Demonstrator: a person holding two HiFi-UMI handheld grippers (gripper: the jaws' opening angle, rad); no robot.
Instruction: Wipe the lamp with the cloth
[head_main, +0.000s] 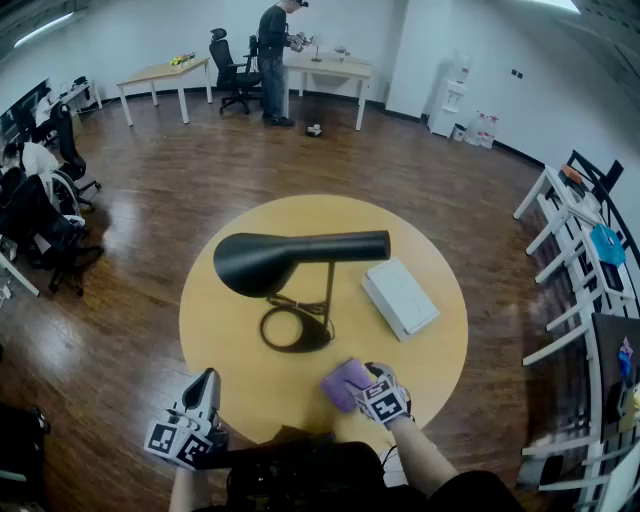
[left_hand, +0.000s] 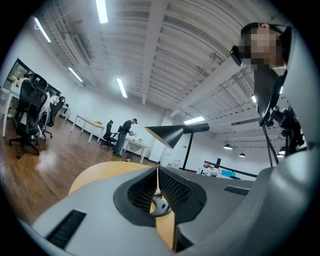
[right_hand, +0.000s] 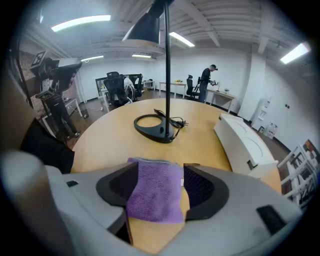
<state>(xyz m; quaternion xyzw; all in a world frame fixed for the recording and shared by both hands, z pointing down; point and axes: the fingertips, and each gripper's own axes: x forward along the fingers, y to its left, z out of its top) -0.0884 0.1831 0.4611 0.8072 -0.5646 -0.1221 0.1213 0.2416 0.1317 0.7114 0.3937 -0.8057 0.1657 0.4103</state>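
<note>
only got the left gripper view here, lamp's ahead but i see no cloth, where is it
Observer: The purple cloth lies flat on the table near the person's edge, by the right hand.
Operator: right gripper got it yet
Observer: No. The right gripper has its jaws wide apart with the cloth lying between them, not pinched.
Operator: anything else on the table
Observer: A white box sits right of the lamp's base.

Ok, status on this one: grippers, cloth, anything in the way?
Left gripper shut, empty, at table edge. Right gripper open, jaws astride cloth, not gripped yet. Lamp upright, untouched. White box beside lamp, not in the way.
</note>
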